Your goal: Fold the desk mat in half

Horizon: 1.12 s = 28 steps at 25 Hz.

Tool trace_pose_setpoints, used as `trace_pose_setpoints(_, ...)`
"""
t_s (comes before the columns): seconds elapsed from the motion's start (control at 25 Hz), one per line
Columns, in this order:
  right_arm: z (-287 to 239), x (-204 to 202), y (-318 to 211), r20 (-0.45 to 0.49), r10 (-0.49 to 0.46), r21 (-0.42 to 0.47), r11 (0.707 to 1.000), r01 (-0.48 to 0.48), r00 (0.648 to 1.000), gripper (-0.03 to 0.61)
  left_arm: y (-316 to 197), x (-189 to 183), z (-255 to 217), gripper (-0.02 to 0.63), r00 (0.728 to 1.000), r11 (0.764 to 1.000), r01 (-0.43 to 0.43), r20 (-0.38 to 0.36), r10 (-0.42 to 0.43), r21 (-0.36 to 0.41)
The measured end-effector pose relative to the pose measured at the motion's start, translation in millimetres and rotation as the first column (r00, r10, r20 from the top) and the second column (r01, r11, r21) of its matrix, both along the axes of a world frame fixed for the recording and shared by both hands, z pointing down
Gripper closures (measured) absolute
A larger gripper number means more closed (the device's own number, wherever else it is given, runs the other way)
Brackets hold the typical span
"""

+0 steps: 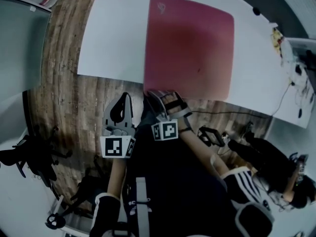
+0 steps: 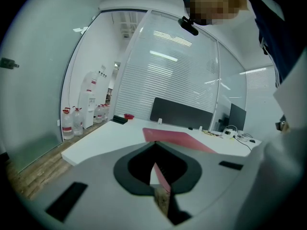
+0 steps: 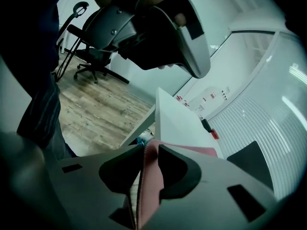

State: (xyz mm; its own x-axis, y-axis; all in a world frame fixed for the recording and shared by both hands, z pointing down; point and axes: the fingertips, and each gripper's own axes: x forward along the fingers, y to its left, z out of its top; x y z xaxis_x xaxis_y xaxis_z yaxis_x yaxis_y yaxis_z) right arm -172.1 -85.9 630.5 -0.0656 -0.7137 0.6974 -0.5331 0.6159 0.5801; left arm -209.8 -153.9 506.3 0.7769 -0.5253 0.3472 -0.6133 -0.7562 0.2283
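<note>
A pink desk mat point(image 1: 190, 46) lies flat on the white table point(image 1: 113, 38). My right gripper point(image 1: 157, 94) is at the mat's near left corner by the table's front edge. In the right gripper view the mat's edge point(image 3: 148, 186) runs up between the dark pads, and the right gripper point(image 3: 151, 145) is shut on it. My left gripper point(image 1: 126, 97) hangs over the wooden floor just left of that corner, off the table. Its fingertips meet and hold nothing. In the left gripper view the mat point(image 2: 180, 138) lies ahead beyond the left gripper point(image 2: 154, 145).
Cables and small items point(image 1: 291, 68) clutter the table's right end. A person in dark clothes point(image 1: 276, 167) is low at the right. An office chair point(image 3: 91, 56) stands on the floor. Water bottles point(image 2: 72, 123) line the wall, and a monitor point(image 2: 237, 116) sits at the far end.
</note>
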Motion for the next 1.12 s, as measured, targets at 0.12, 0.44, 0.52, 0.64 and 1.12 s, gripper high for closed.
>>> trace_pose_setpoints(0.12,-8.1,2.9,0.8,0.043,0.032,0.007,0.999,-0.032,0.999,0.516,-1.7,4.6,-1.1,0.611,1.000,1.000,-0.016,-0.006,0.016,0.006)
trace_pose_setpoints(0.44,-40.6,22.5,-9.7,0.240,0.204,0.009,0.977,-0.213,0.949,0.559,-10.7,17.8,-9.6,0.611,0.997,0.998,-0.062,-0.034,0.063,0.029)
trace_pose_setpoints(0.52,-49.2,31.1,-12.1,0.282,0.244,0.015,0.966,-0.259,0.928,0.558,-11.0,22.2,-11.9,0.611,0.996,0.996,-0.077,-0.042,0.078,0.035)
trace_pose_setpoints(0.64,-61.2,45.6,-16.5,0.366,0.312,0.022,0.939,-0.343,0.877,0.558,-12.9,27.4,-16.9,0.611,0.994,0.994,-0.094,-0.056,0.096,0.048)
trace_pose_setpoints(1.12,-116.3,123.1,-26.9,0.555,0.476,0.024,0.811,-0.584,0.682,0.560,-24.7,39.7,-44.5,0.611,0.983,0.984,-0.137,-0.105,0.148,0.110)
